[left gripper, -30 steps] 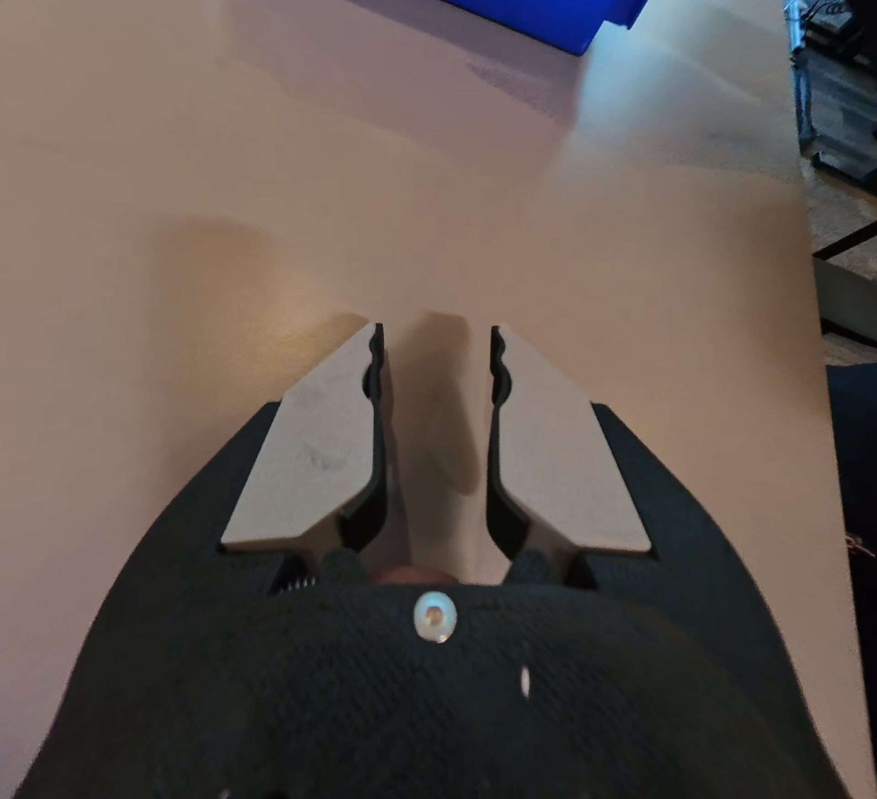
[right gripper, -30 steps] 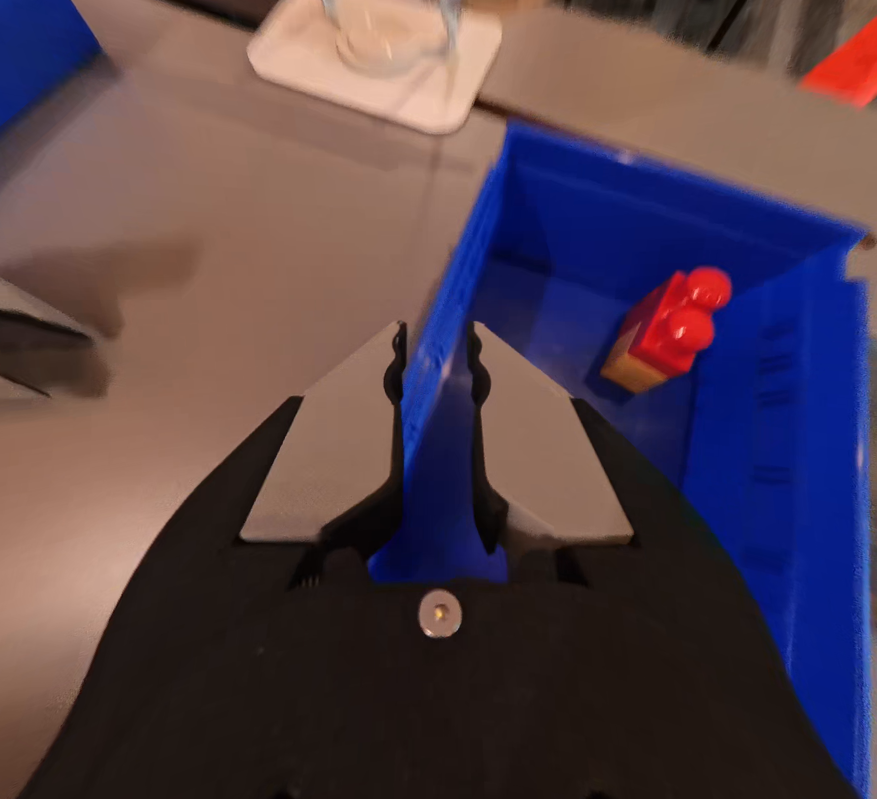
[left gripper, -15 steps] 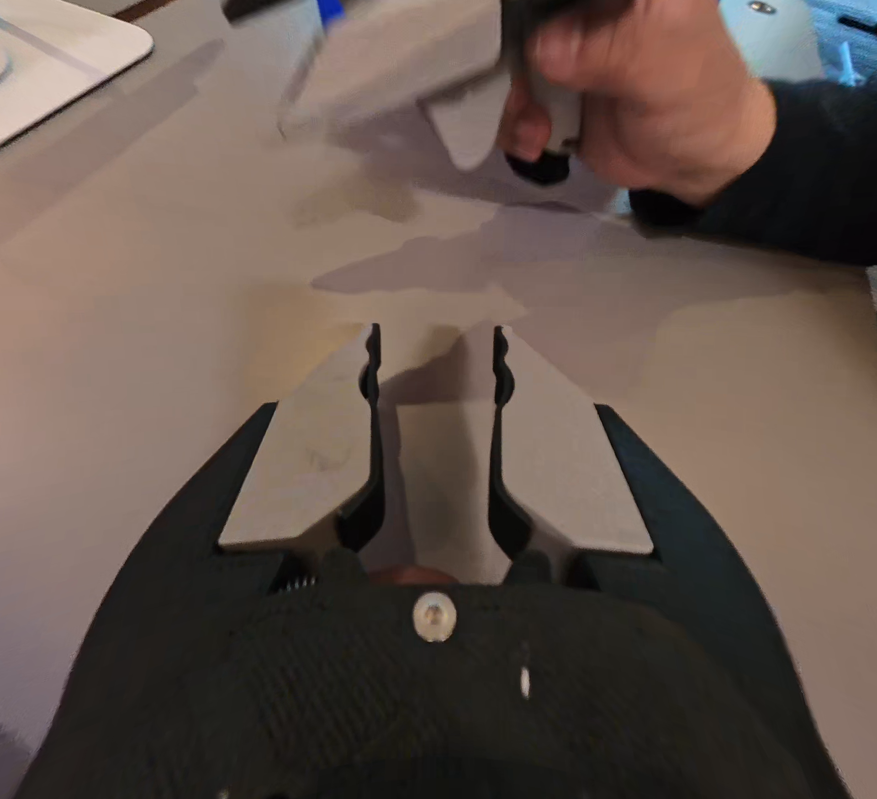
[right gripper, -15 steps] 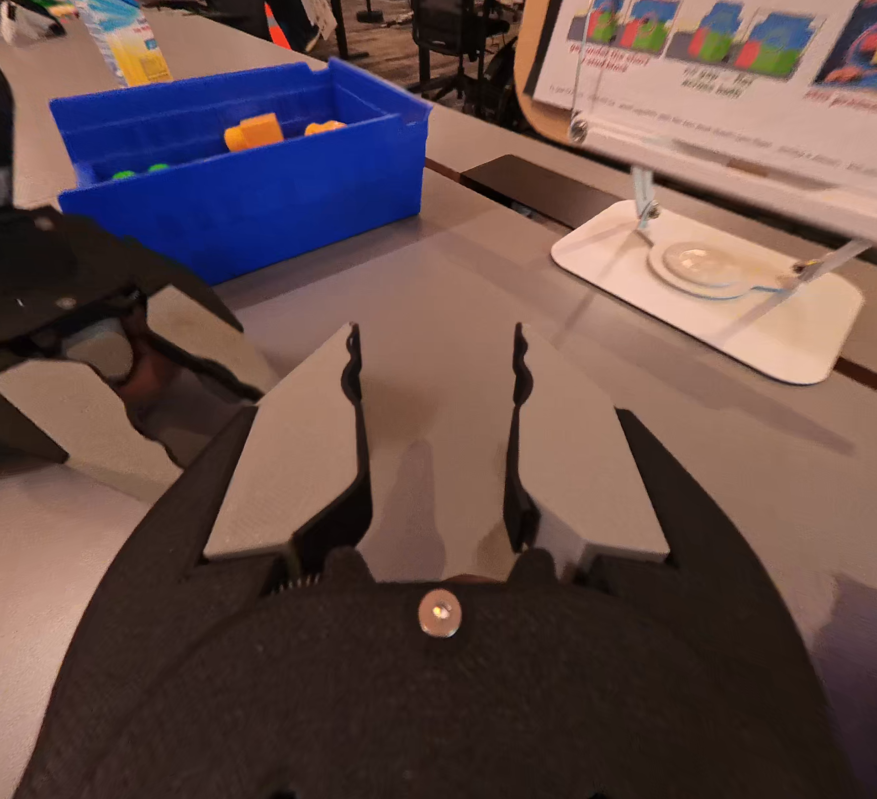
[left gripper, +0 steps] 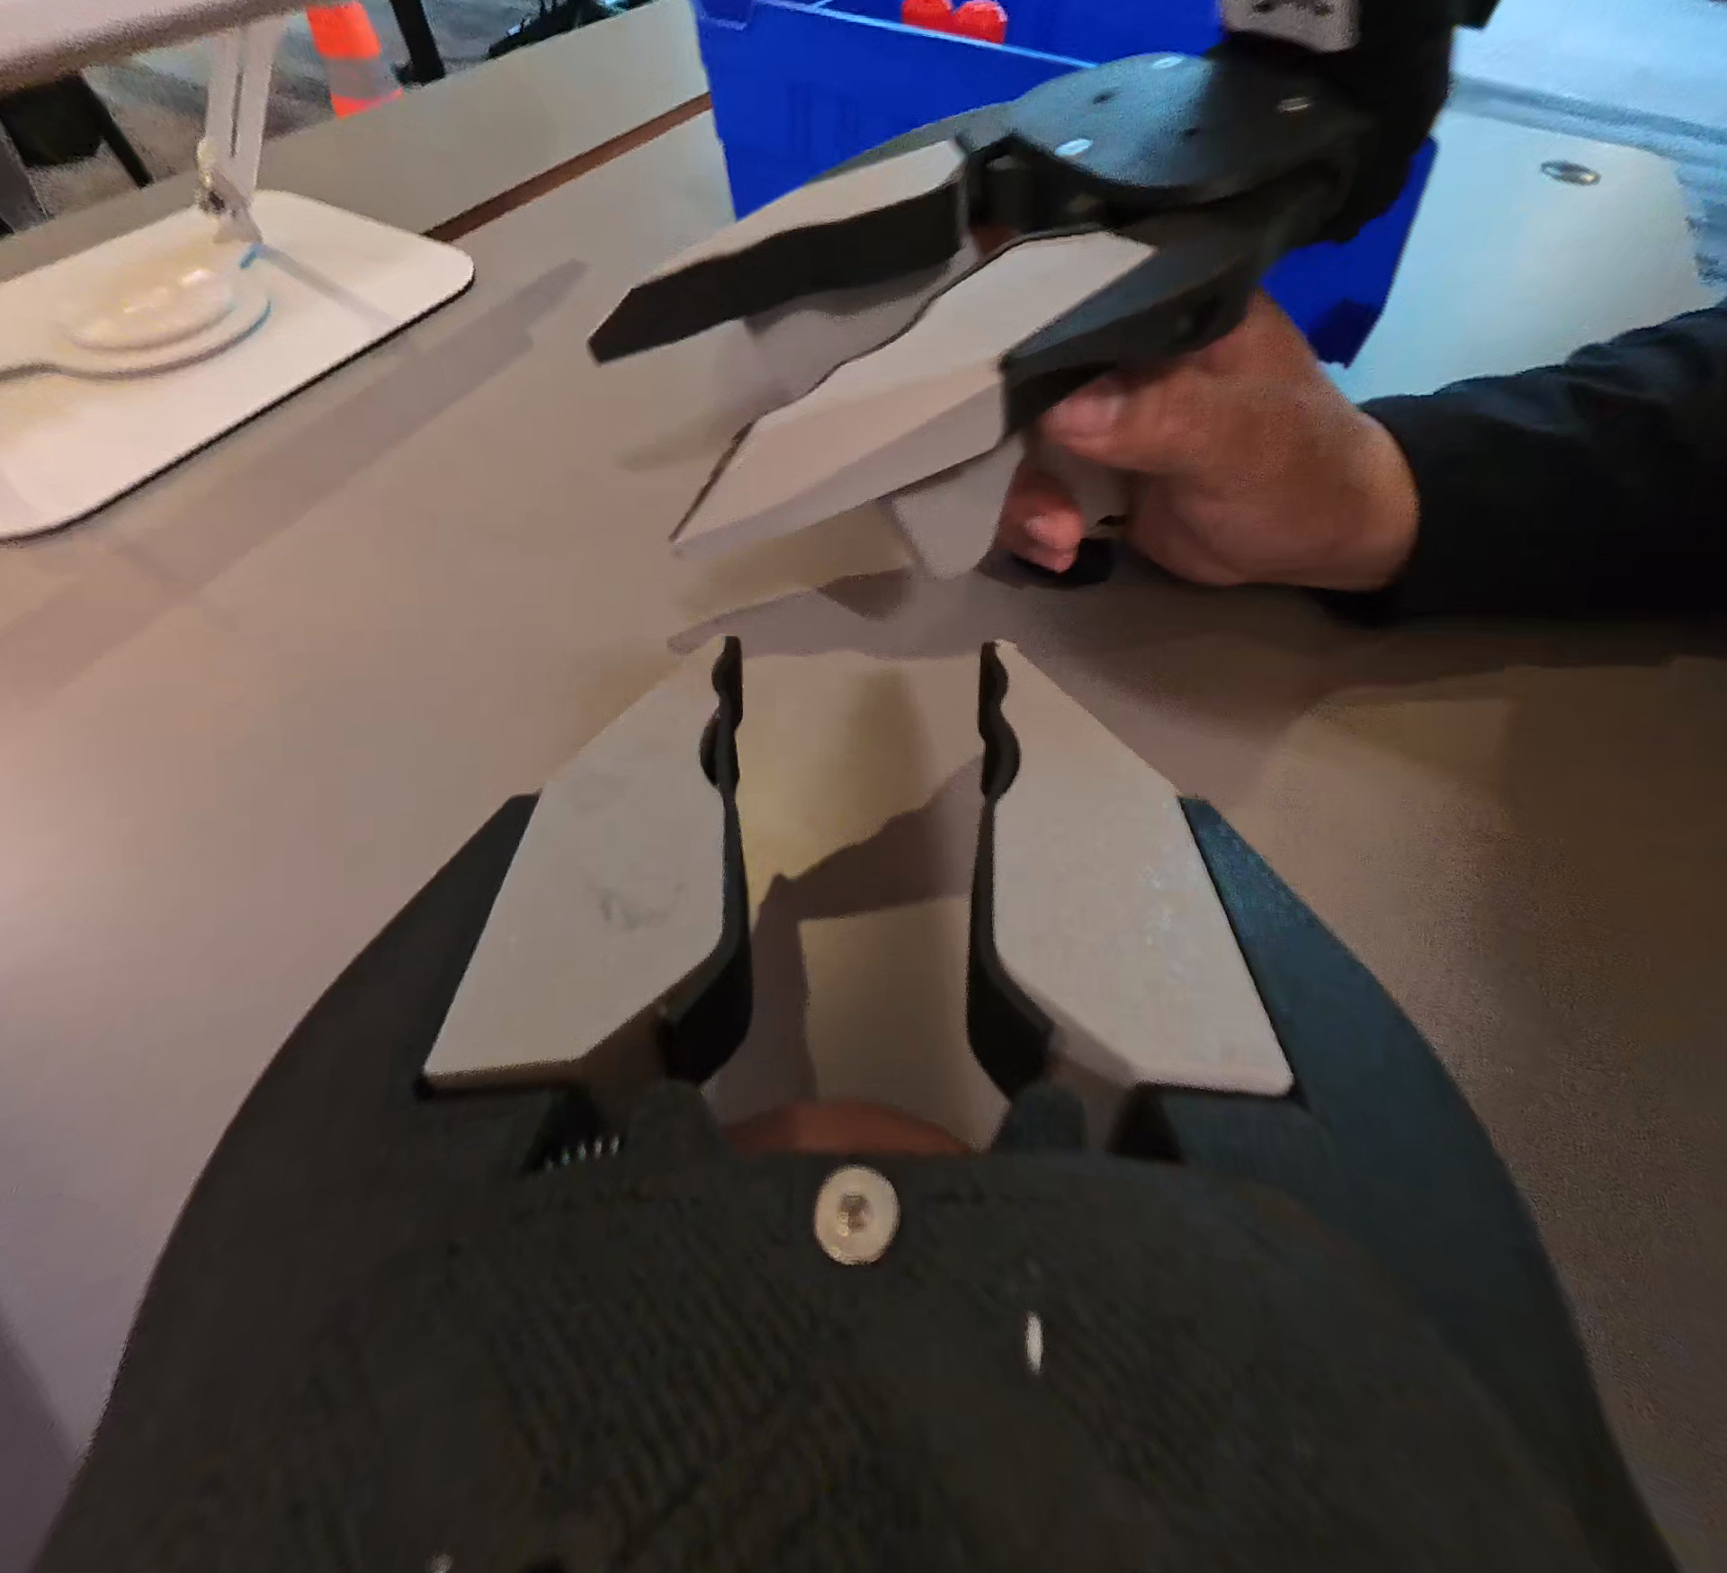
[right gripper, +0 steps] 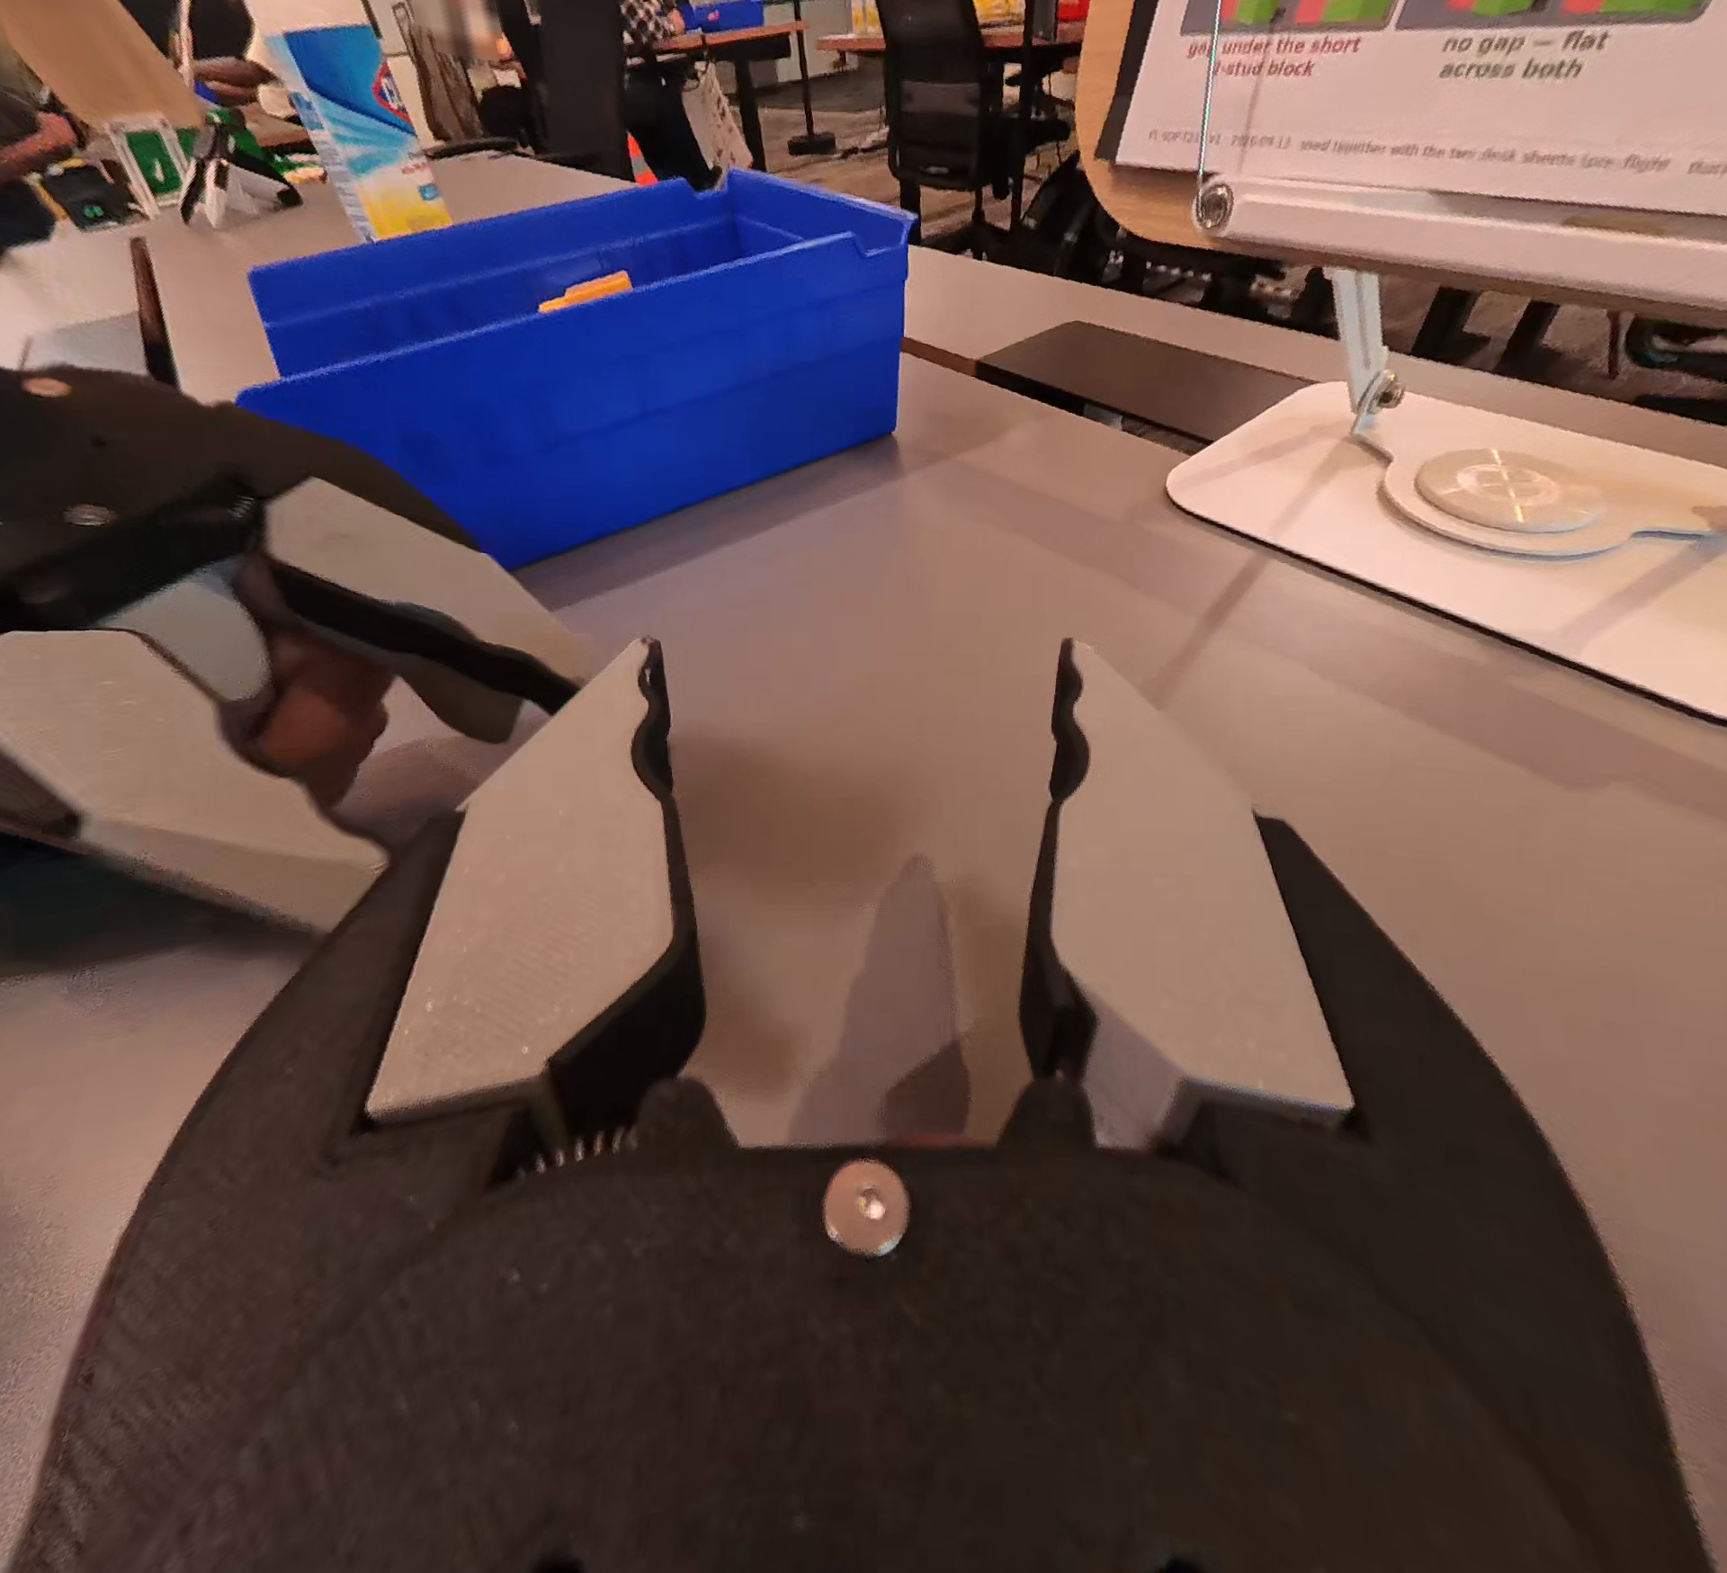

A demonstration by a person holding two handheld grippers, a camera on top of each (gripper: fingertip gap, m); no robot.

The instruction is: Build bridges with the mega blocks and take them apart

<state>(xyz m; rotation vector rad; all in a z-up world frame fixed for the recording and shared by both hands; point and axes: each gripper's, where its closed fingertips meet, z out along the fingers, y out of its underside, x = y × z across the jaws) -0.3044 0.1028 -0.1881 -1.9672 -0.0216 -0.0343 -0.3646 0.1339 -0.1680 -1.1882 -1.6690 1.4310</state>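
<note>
Red block (left gripper: 953, 16) lies in the blue bin (left gripper: 841, 80), beyond the empty, parted right gripper (left gripper: 645, 435).

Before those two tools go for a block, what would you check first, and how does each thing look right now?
1. Left tool open and empty: ok.
2. Right tool open and empty: ok.
3. Table between the tools free of blocks: ok.
4. Blocks available: ok; a red block sits in one blue bin, an orange block in the other blue bin.
5. Tools apart from each other: cannot tell; their tips look close.
6. White stand base out of the way: ok.
</note>
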